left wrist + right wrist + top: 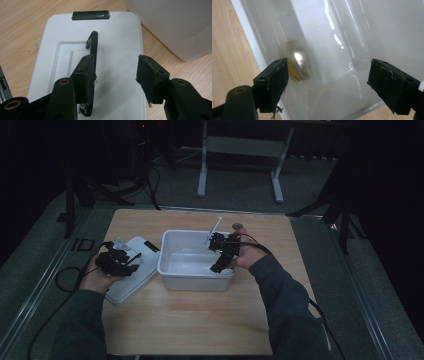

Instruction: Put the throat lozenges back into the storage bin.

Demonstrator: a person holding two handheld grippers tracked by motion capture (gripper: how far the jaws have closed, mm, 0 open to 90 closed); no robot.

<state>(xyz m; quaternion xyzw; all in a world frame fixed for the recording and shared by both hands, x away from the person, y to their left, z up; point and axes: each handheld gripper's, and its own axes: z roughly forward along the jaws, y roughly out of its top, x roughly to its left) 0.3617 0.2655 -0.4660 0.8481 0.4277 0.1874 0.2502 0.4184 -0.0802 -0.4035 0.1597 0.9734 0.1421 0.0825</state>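
Right tongs hang wide open over the white plastic tub, jaws spread with nothing between them, tilted down into the tub from its right rim. Just beyond the left jaw in the right gripper view, a small blurred object, pale and shiny with a yellowish edge, sits against the tub's inner wall; it is too smeared to name. The tub's glossy floor and far walls lie ahead of both jaws. The light wooden desk shows past the tub's rim, outside the left jaw.

Over on the other side, the left tongs are open too, hovering above the white lid that lies flat on the desk just left of the tub. A thin black hooked strip runs forward along the inner face of the left jaw, its curled end out ahead of the jaw tip over the lid; whether it belongs to the tongs I cannot tell. The lid's dark clasp sits at the far edge, straight ahead of the jaws. The tub's outer wall stands ahead and to the right of the right jaw
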